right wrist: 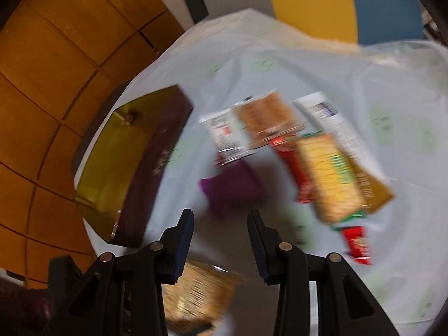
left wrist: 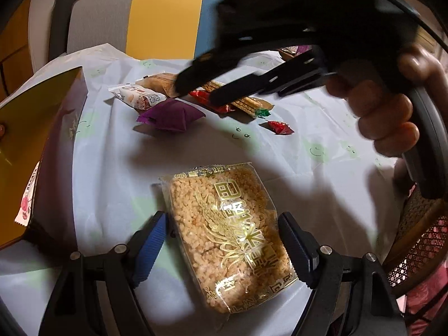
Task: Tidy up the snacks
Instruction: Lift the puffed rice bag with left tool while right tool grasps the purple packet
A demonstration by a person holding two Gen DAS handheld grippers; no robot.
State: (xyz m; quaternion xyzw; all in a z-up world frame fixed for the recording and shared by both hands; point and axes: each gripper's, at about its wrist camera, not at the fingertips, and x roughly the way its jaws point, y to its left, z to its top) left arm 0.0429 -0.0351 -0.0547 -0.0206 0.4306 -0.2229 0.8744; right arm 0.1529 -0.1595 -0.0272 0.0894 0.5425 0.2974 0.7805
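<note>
A clear pack of puffed rice cake point(left wrist: 224, 235) with gold print lies on the pale tablecloth point(left wrist: 294, 151). My left gripper point(left wrist: 224, 232) straddles it, one pad close to each long side, with a thin gap at the blue pad point(left wrist: 152, 240). My right gripper point(right wrist: 221, 240) is open and empty; in the left wrist view it hovers, blurred, over the snack pile point(left wrist: 210, 89). Beneath it lie a purple packet point(right wrist: 232, 187), a white pack point(right wrist: 226, 134), a cracker pack point(right wrist: 327, 176) and a red sweet point(right wrist: 357, 243). The rice cake pack point(right wrist: 198, 288) shows below the right gripper's fingers.
A dark maroon box point(left wrist: 42, 140) with a yellow inside stands open at the table's left point(right wrist: 117, 168); a pink-and-white sachet point(left wrist: 28, 198) leans on it. A grey, yellow and blue chair back point(left wrist: 165, 19) is beyond the table, a rattan chair point(left wrist: 420, 238) at the right.
</note>
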